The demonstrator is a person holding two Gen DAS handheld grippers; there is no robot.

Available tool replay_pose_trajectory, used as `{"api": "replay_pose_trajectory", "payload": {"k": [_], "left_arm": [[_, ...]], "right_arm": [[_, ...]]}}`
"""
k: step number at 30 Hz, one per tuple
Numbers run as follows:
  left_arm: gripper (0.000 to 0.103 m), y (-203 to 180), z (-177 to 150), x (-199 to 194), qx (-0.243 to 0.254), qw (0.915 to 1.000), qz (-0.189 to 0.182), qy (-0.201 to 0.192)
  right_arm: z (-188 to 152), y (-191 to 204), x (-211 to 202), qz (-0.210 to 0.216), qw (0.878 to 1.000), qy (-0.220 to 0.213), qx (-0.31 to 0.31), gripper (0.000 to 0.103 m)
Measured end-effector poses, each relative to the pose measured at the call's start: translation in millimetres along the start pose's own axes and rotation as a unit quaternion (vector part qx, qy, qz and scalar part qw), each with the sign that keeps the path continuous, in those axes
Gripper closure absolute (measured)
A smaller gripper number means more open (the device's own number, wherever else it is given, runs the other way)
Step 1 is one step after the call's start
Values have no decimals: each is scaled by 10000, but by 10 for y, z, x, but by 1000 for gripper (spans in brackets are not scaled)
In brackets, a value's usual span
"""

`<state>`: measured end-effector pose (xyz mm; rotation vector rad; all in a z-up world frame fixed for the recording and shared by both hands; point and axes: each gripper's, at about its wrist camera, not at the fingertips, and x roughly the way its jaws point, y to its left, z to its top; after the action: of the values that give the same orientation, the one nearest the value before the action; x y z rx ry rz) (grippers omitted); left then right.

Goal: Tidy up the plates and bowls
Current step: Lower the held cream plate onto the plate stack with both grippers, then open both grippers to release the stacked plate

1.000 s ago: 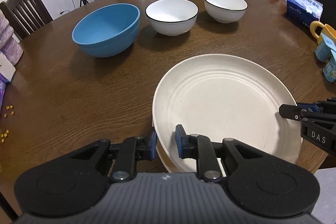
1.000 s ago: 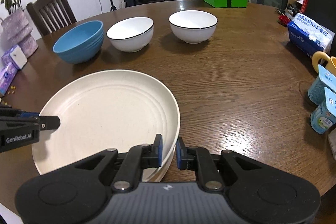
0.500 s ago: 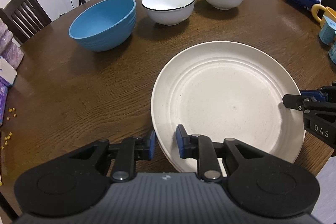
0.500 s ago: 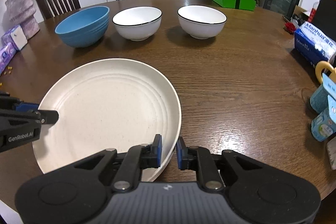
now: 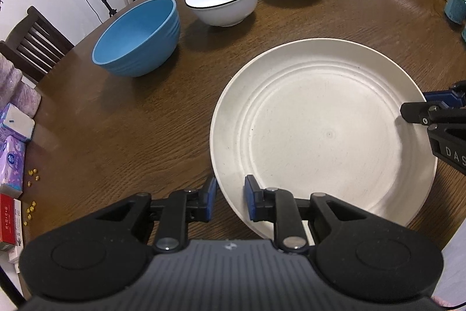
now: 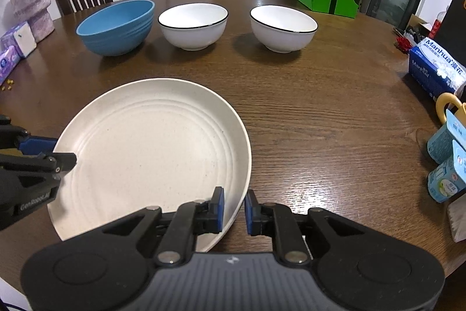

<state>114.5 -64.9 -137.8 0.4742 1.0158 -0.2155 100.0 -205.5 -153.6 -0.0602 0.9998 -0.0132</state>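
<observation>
Since a second ago the cream plate [image 5: 323,130] has risen off the plate beneath it, which is no longer in view, and hangs tilted over the surface [image 6: 320,112], left gripper [image 5: 230,200] and right gripper [image 6: 234,213] each with jaws nipped on opposite rims, bowls untouched.

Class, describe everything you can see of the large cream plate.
The cream plate is round, matte and faintly speckled, with concentric ridges stepping into a flat centre; it is empty. It looks raised and slightly tilted over the wooden table, held at opposite rims: left gripper and right gripper each straddle an edge.
</observation>
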Motion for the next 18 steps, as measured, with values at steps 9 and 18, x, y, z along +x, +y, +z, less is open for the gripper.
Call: {"api": "replay_pose_trajectory", "payload": {"k": [9,18], "left_arm": [[82,22,0,-3,-42,10000,-27,-2],[82,44,5,2,-96,9999,-84,9]], "right_arm": [[23,69,32,-160,9997,53,-172,88],[74,142,80,-380,9984,126,-387,86]]}}
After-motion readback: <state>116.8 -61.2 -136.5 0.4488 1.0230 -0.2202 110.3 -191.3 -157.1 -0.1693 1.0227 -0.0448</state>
